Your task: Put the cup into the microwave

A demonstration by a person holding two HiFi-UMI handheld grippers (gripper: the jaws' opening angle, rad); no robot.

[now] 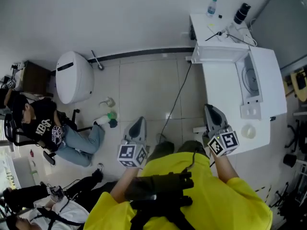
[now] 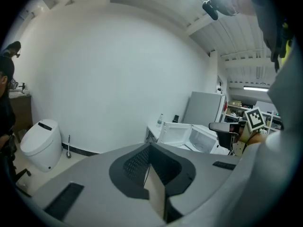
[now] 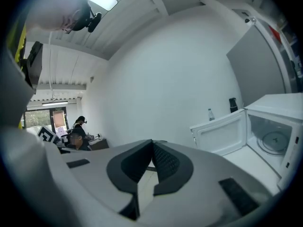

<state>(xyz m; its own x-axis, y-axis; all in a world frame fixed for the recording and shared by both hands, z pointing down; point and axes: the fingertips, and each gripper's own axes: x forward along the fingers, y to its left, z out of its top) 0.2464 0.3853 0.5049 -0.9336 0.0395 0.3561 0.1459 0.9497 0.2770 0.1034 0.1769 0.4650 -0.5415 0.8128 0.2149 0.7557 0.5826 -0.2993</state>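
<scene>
The white microwave [image 1: 252, 78] stands on a white table [image 1: 220, 83] at the right, with its door [image 1: 218, 54] swung open and the turntable showing inside. A pale round cup [image 1: 248, 131] sits on the table in front of it, just right of my right gripper [image 1: 213, 111]. That gripper is shut and empty, at the table's near left edge. My left gripper [image 1: 137, 126] hangs over the tiled floor, also shut with nothing in it. The left gripper view shows the microwave [image 2: 189, 136] beyond the shut left gripper [image 2: 150, 145]. The right gripper view shows the open microwave [image 3: 270, 131] to the right of the right gripper [image 3: 152, 142].
A water bottle [image 1: 211, 6] and a black flask [image 1: 242, 12] stand at the table's far end. A cable [image 1: 175, 99] runs across the floor. A white toilet [image 1: 74, 76] with a brush [image 1: 96, 60] stands at the left wall. People [image 1: 48, 123] sit at the left.
</scene>
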